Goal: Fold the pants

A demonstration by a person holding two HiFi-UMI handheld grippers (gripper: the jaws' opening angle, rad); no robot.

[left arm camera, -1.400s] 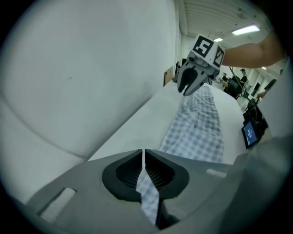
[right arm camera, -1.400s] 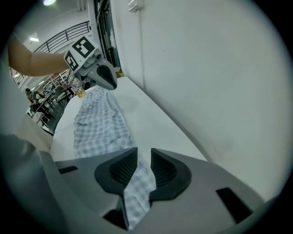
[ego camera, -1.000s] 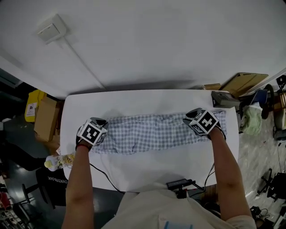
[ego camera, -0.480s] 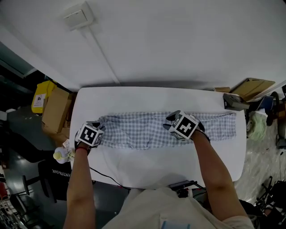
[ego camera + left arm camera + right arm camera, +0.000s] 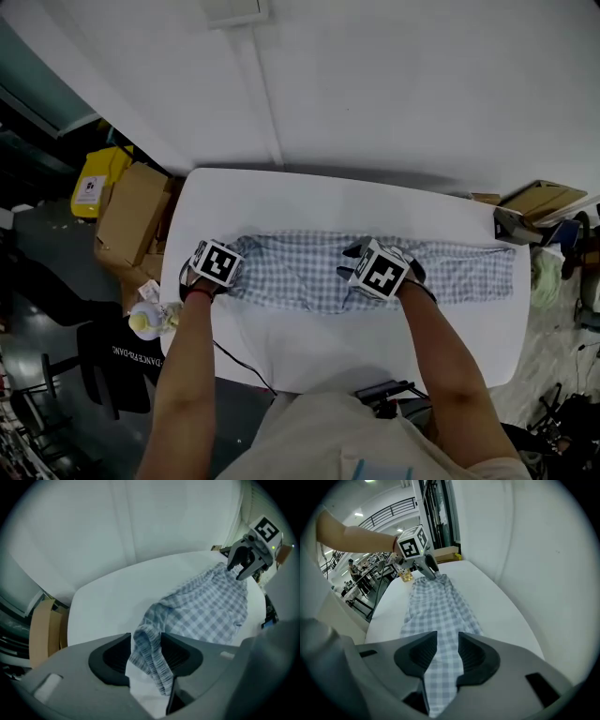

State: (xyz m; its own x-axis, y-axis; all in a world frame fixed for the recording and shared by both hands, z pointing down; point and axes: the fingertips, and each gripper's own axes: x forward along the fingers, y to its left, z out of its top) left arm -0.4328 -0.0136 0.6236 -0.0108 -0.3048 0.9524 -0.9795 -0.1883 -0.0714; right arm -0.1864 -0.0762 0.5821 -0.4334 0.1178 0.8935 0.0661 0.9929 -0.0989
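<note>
White, smooth tabletop (image 5: 281, 192) bears soft checked pants (image 5: 300, 267), stretched long. The left gripper (image 5: 146, 656), its jaws just opened wider, loosely straddles a crumpled end. The right gripper (image 5: 447, 653), its jaws also just opened wider, straddles flat cloth unpinched.

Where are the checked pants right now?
In the head view, the checked pants lie spread across the middle of the white table, stretched left to right, with one end near the table's right edge.
</note>
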